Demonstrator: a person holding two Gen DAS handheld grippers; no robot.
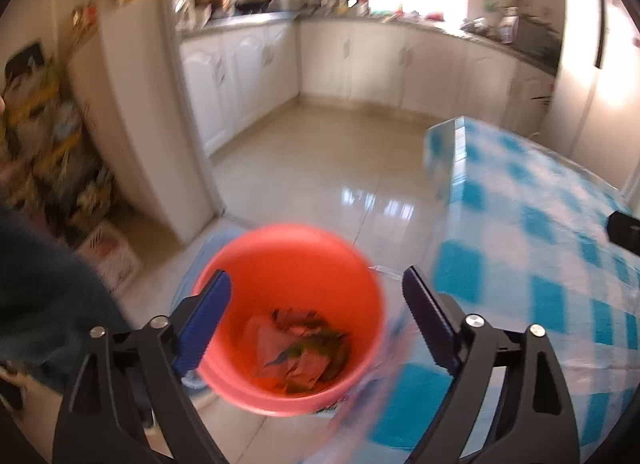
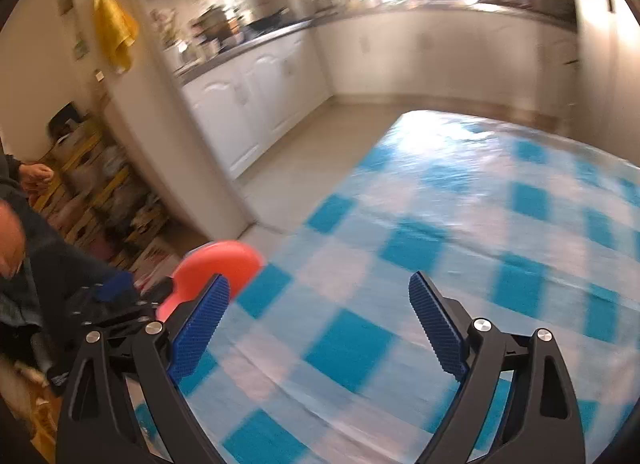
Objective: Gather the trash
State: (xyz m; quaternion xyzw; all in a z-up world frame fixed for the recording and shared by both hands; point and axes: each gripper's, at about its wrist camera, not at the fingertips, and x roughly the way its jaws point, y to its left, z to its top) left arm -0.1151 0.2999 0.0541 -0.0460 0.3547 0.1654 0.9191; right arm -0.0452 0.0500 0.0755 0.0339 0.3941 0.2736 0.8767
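In the left wrist view my left gripper (image 1: 316, 320) hangs over the orange bucket (image 1: 240, 280) with its jaws spread wide and nothing between them. The bucket fills the lower centre of the frame, on the floor just beside the table edge, and at its bottom lies a heap of scraps (image 1: 304, 352), crumpled paper and dark leafy bits as far as the blur lets me tell. So I judge that some trash is already collected. To the right the checked tablecloth (image 1: 540, 248) runs off the lower right of the frame, and the part I can see carries no trash.

In the right wrist view my right gripper (image 2: 320, 320) is likewise released and empty, above the cloth. The bucket's rim peeks out at lower left, past the table's near edge. The cloth reaches from centre to far right, bare where I can see it; whatever is left would be out of view. There is open floor (image 2: 304, 160) between table and cabinets, upper centre, so room to swing is generous
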